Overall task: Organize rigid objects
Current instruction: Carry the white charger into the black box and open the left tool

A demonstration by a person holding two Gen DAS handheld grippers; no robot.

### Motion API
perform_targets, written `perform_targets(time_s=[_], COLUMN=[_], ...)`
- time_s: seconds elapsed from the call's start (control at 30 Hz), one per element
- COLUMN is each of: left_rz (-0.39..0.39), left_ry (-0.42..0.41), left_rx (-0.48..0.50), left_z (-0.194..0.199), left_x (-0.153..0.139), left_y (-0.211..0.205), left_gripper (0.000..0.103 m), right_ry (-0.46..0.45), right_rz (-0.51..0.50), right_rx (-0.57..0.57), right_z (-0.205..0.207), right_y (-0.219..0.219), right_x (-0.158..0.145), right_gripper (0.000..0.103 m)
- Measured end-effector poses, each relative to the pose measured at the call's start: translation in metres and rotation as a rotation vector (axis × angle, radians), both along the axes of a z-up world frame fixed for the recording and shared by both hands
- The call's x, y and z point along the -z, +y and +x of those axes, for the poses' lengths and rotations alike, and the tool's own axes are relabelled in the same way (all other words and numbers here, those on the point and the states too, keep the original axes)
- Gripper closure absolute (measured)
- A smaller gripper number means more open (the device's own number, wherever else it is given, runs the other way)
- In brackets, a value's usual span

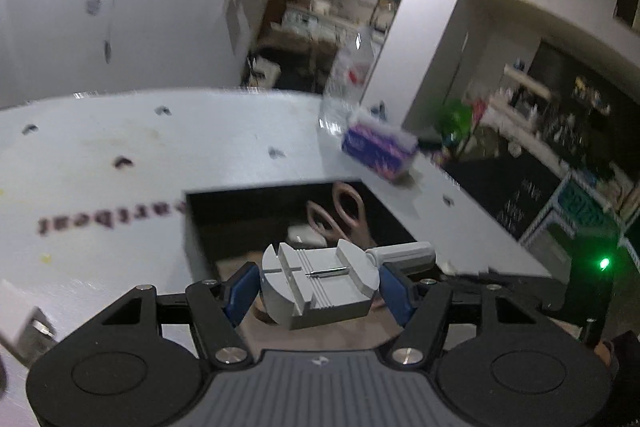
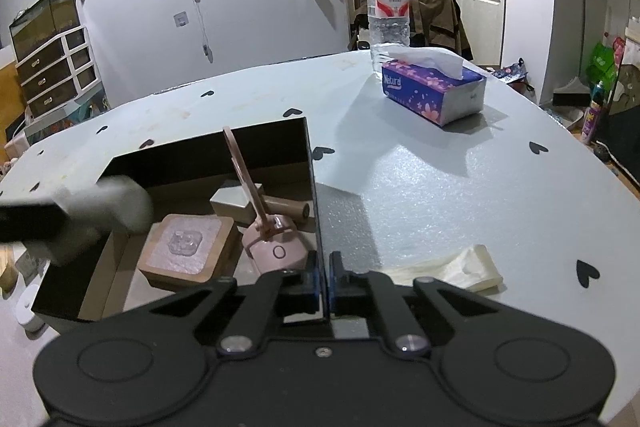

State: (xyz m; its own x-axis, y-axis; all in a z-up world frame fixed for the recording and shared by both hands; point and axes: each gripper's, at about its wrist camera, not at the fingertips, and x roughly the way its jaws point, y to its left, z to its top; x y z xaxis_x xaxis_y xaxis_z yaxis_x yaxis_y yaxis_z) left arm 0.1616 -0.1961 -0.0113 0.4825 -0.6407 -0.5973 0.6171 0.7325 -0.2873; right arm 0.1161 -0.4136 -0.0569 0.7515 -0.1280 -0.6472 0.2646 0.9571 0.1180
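Grey block (image 1: pixel 318 287): grooved, round-sided, a thin metal pin lying in its channel. Clamped between blue pads of left tongs (image 1: pixel 318 291), held above the open box (image 1: pixel 200 223). Looks rigid, fairly dense, smooth-sided; pin probably loose, so best kept level. Grip on the curved flanks seems sound. Inside the box: pink scissors (image 1: pixel 340 215), a wooden tile (image 2: pixel 186 251), a pink gadget (image 2: pixel 276 249), small white pieces. Right tongs (image 2: pixel 322 283) pinched nearly shut on the box's thin wall (image 2: pixel 314 187), steadying it. On the pale surface (image 2: pixel 440 187) beyond: tissue pack (image 2: pixel 432 93), water bottle (image 2: pixel 388 11), a crumpled glove (image 2: pixel 452 271).
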Motion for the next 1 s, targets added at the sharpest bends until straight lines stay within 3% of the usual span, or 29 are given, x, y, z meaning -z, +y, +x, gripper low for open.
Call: perform_targets(time_s=[0.2,0.4,0.53,0.57,0.73,0.8,1.0], left_rz=[0.053,0.008,-0.002,-0.019,-0.009,-0.002,0.013], left_ry=[0.096,0.239,0.251,0.282,0.264,0.263,0.234], left_rx=[-0.032,-0.071,-0.095,-0.095,-0.070,-0.077,-0.092], left_z=[0.019,0.032,0.028,0.029,0.023,0.021,0.017], left_x=[0.016,0.027,0.028,0.029,0.025,0.023,0.019], left_y=[-0.022,-0.035,-0.042,-0.042,-0.044,-0.043,-0.037], left_gripper=[0.037,0.037,0.036,0.031,0.023,0.012,0.012], right_ry=[-0.008,-0.011,-0.016,-0.017,-0.019,-0.020,-0.019], right_rz=[0.010,0.017,0.028,0.028,0.034,0.035,0.034], right_rx=[-0.008,-0.007,-0.005,-0.005,-0.010,-0.010,-0.009], right_z=[-0.001,-0.001,-0.002,-0.002,-0.003,-0.003,-0.003], right_y=[-0.002,-0.001,-0.002,-0.003,-0.004,-0.004,-0.005], right_x=[0.001,0.001,0.002,0.002,0.002,0.002,0.002], right_gripper=[0.098,0.098,0.097,0.097,0.097,0.097,0.097])
